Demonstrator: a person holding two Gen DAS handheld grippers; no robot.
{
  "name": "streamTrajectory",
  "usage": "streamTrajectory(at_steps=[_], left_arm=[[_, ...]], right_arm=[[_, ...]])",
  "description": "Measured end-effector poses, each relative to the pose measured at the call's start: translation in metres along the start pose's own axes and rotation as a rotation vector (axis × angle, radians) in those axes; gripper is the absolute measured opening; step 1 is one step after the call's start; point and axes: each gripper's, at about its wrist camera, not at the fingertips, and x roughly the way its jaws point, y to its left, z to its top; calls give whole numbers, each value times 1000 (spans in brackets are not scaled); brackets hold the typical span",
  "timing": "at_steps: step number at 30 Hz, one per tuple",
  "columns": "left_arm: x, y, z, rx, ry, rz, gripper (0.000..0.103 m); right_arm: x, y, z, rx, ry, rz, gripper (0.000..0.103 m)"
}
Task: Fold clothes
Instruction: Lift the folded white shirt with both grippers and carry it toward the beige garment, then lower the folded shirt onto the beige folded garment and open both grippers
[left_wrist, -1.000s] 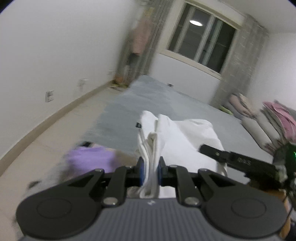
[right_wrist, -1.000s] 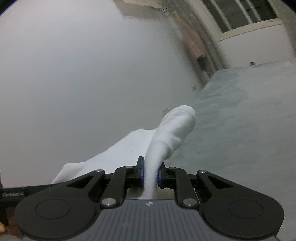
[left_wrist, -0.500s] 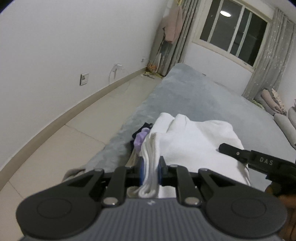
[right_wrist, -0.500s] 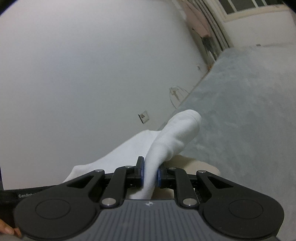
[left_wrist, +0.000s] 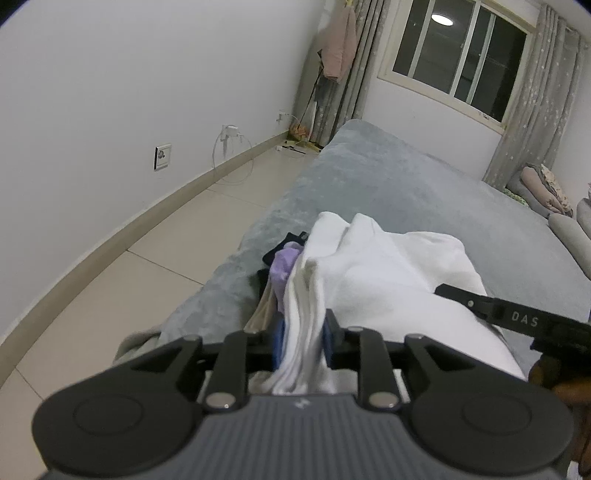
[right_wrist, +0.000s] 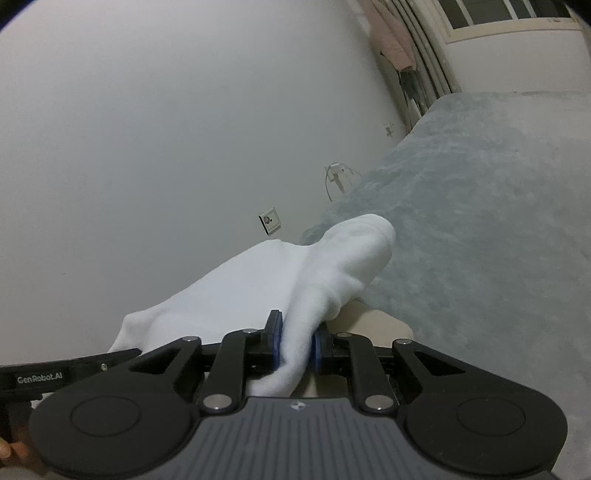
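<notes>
Jaws astride white garment (left_wrist: 373, 273)

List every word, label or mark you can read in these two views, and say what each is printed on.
"DAS": on the black bar of the right gripper, seen from the left wrist view; the lettering may continue out of sight.
"GenRobot.AI": on the black bar of the left gripper, seen from the right wrist view.
A small white logo on each gripper body: no letters readable.
</notes>
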Motion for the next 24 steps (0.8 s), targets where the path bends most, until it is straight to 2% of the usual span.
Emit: streamTrajectory(at_steps=[3, 4, 5, 7, 8, 11, 14, 20, 22, 24], left_arm=[[-4, 3, 6, -5, 7, 17, 31], [-6, 4, 9, -8, 9, 25, 32], [-11, 4, 10, -8, 7, 33, 32], [-21, 1, 10, 6, -4, 57, 32], [-28, -2, 10, 25, -15, 76, 32], [-43, -11, 6, 52, -24, 97, 30], [-55, -18, 3, 58, -35, 78, 30], [-73, -32, 6, 80, -76, 79, 30], [-76, -37, 6, 91, -80, 68, 30], [-74, -44, 1, 119, -70, 63, 30]], right_arm=[[-2, -4, 4, 16, 8, 19, 15], [-4, -7, 7, 27, 10, 27, 19], [-5, -10, 9, 37, 11, 34, 30], [-13, -14, 12, 44, -1, 27, 41], [-19, -15, 13, 43, -8, 22, 43], [-32, -18, 14, 29, -23, 13, 44], [-44, -13, 15, -17, -40, 22, 44], [-61, 32, 11, -254, -86, 116, 44], [-61, 51, 9, -333, -73, 164, 44], [-54, 67, 2, -399, -19, 187, 44]])
